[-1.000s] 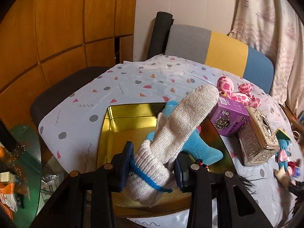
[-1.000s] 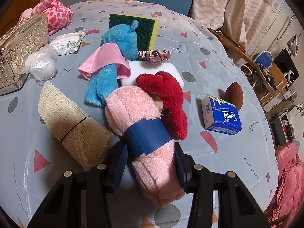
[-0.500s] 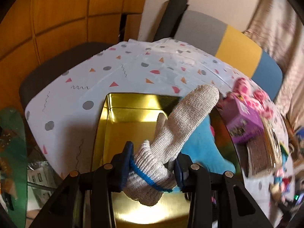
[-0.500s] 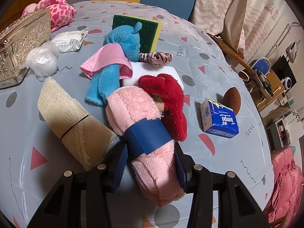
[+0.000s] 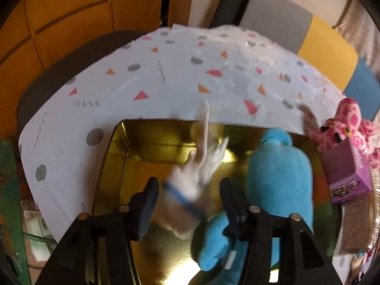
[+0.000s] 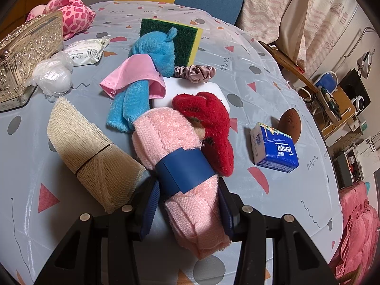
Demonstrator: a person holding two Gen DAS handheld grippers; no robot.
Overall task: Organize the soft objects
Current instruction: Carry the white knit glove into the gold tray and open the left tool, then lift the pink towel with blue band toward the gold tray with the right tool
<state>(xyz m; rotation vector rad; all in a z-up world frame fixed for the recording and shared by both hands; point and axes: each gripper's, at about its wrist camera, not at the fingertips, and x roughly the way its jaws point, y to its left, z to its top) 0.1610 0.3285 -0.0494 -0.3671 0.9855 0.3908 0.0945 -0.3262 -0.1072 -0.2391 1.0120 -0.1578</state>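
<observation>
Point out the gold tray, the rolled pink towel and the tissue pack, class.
gold tray (image 5: 152,147): left wrist view, bare inner wall.
rolled pink towel (image 6: 163,137): right wrist view, upper roll.
tissue pack (image 6: 277,152): right wrist view, blue top face.

Blurred knit glove (image 5: 199,166) over the gold tray (image 5: 114,166); banded pink towel roll (image 6: 180,166) on the table

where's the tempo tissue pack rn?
Right wrist view, right side: the tempo tissue pack lies on the tablecloth, just in front of the brown ball and right of the red plush.
</observation>
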